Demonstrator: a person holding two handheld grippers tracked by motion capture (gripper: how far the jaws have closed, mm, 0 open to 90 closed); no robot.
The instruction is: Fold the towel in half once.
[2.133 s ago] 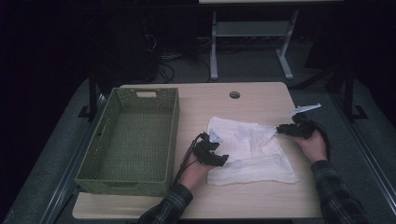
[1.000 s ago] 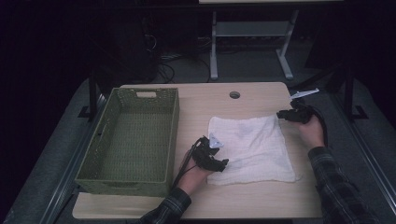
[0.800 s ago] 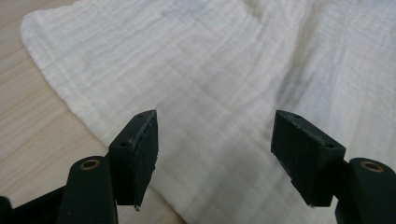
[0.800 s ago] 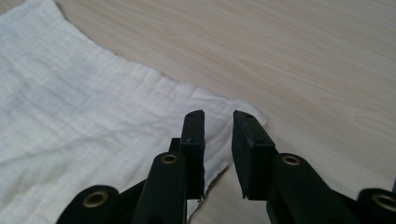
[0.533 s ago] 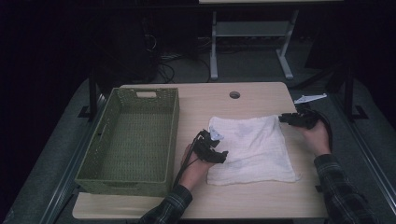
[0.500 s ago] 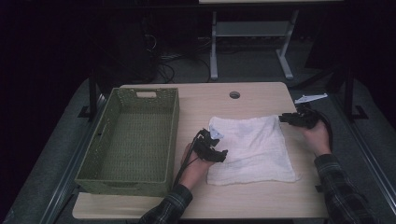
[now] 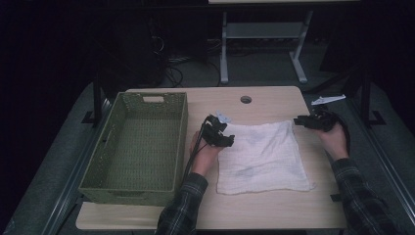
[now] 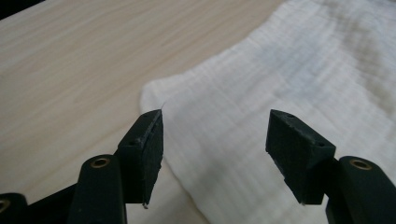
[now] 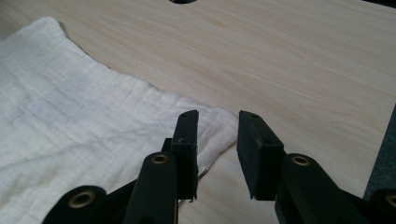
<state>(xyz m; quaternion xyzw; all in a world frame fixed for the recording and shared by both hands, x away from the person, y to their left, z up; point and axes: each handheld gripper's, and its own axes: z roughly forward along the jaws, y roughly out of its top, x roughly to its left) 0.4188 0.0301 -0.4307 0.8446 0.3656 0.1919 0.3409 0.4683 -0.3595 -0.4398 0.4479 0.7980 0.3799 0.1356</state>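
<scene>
High view shows a white cloth [image 7: 262, 156] spread flat on the table [image 7: 274, 100], with one gripper at each of its far corners. The left gripper [image 7: 221, 132] sits at the cloth's far left corner, just right of a green basket [image 7: 169, 147], and the person's left hand [image 7: 205, 154] lies between basket and cloth. The right gripper [image 7: 304, 122] is at the cloth's far right corner, held by the right hand [image 7: 334, 139].

Left gripper view has the two black jaws standing well apart above the cloth [image 8: 289, 70]; they have just been closing a little, and the corner's rounded edge lies just ahead of the left jaw. Nothing is pinched between them.

Right gripper view has the jaws set close together with a narrow gap; they have just been opening slightly. The cloth's corner [image 9: 93, 121] lies under and beside the left jaw, not pressed between the pads, and bare table [image 9: 303, 65] runs beyond. A cable hole [image 7: 245, 99] sits past both grippers.
</scene>
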